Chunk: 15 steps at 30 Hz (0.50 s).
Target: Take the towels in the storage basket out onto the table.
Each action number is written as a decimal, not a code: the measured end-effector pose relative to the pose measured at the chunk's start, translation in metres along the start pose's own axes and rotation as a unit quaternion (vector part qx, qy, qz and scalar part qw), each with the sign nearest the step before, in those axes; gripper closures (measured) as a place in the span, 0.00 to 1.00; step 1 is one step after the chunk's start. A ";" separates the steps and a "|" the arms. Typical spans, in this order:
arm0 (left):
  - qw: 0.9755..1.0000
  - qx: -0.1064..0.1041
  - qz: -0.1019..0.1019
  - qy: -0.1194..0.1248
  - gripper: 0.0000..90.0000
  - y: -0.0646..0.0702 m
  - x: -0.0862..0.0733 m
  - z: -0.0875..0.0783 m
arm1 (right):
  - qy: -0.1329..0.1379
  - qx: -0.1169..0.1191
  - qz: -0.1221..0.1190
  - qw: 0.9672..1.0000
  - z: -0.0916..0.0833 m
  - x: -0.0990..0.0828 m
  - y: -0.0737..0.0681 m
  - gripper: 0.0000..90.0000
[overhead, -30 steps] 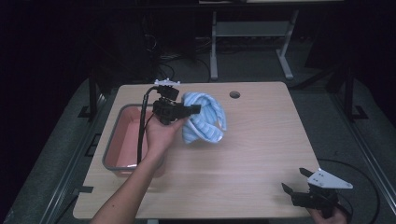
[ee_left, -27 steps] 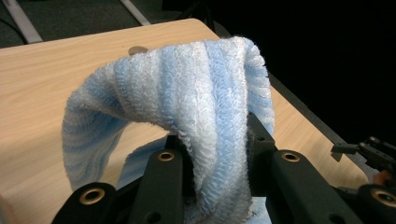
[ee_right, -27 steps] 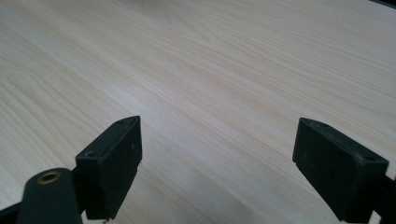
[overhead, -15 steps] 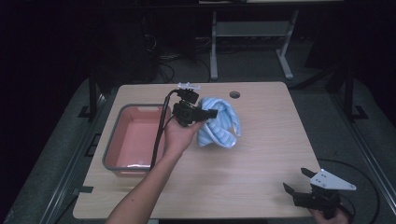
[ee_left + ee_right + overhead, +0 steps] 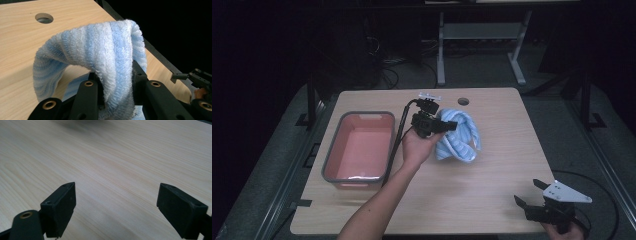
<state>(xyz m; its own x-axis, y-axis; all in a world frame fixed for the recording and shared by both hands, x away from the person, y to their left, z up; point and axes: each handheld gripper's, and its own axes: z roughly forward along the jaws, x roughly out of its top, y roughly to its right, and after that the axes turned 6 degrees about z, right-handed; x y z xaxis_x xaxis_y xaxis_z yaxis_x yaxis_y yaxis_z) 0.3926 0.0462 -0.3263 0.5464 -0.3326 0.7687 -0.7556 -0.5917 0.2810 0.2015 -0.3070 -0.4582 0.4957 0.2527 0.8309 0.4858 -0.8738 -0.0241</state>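
Observation:
A blue-and-white striped towel point(image 5: 460, 136) hangs bunched above the middle of the wooden table point(image 5: 492, 165). My left gripper point(image 5: 451, 125) is shut on a fold of it, held up by a hand. In the left gripper view the towel point(image 5: 105, 50) arches over the two black jaws and is pinched between them. My right gripper point(image 5: 527, 194) rests low at the table's front right corner, open, with nothing between its jaws. In the right gripper view its fingers point(image 5: 60, 207) stand wide apart over bare wood.
A pink tub with a grey rim point(image 5: 357, 116) stands on the left part of the table, nothing in it. A round cable hole point(image 5: 463, 101) is near the far edge. Dark floor and a metal stand lie beyond.
My left gripper has carried the towel from beside the tub rightward toward the table's middle, then slightly nearer. The right gripper has stayed at the front right corner.

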 end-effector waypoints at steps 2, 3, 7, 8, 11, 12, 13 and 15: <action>1.000 0.000 -0.003 0.000 0.80 0.000 0.000 0.004 | 0.001 -0.001 0.000 1.000 0.000 0.000 0.001 0.17; 1.000 -0.002 -0.004 -0.002 0.80 0.000 0.000 0.006 | 0.002 -0.001 -0.001 1.000 0.000 -0.001 0.001 0.17; 1.000 0.002 -0.003 -0.014 0.79 0.001 -0.004 0.018 | 0.001 0.002 0.000 1.000 0.001 -0.001 0.002 0.17; 1.000 0.002 -0.001 -0.017 0.79 0.001 -0.004 0.020 | 0.001 0.002 0.002 1.000 0.001 -0.001 0.002 0.17; 1.000 -0.002 -0.006 -0.019 0.79 0.002 -0.007 0.027 | 0.003 0.003 0.002 1.000 0.000 -0.001 0.002 0.17; 1.000 -0.002 -0.005 -0.022 0.79 0.002 -0.008 0.028 | 0.004 0.002 0.002 1.000 0.000 -0.001 0.003 0.17; 1.000 -0.002 -0.006 -0.026 0.79 0.003 -0.009 0.031 | 0.004 0.002 0.002 1.000 0.000 -0.001 0.003 0.17; 1.000 -0.002 -0.004 -0.029 0.79 0.003 -0.011 0.035 | 0.004 0.003 0.002 1.000 0.000 -0.001 0.003 0.17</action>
<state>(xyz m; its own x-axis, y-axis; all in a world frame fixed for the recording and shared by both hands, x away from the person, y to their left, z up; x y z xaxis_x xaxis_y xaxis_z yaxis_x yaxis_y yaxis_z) 0.3971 0.0226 -0.3537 0.5731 -0.3698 0.7313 -0.7519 -0.5922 0.2898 0.2026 -0.3095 -0.4590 0.4919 0.2449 0.8355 0.4879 -0.8723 -0.0316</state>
